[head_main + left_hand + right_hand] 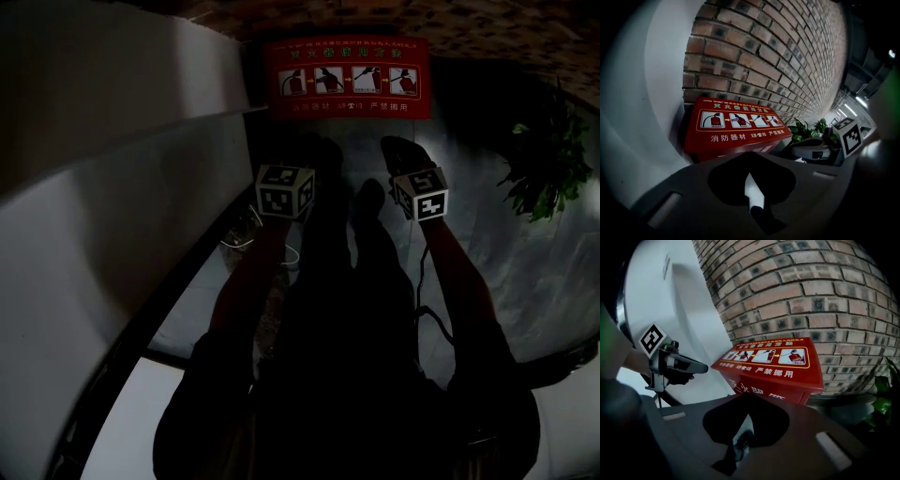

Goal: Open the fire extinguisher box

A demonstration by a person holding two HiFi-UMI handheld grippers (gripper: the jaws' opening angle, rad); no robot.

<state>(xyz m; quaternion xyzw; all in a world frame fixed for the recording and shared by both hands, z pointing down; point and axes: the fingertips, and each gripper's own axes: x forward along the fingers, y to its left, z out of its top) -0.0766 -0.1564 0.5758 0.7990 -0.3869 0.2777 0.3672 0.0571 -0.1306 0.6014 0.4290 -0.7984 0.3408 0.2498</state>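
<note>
Left gripper [751,157] and right gripper [745,398] each have their jaws together, nothing between them. Just ahead of both, untouched, the red fire extinguisher box [780,365] stands against the brick wall [811,296]. Its lid is shut, with four white pictograms above "消防器材" and "严禁挪用".

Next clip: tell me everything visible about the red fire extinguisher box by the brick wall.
The red metal-looking fire extinguisher box stands upright on the floor, close against the brick wall, beside a white wall. Its flat lid is shut and carries a four-picture instruction strip with white Chinese print; more white characters cross the front. Nothing rests on it.
</note>
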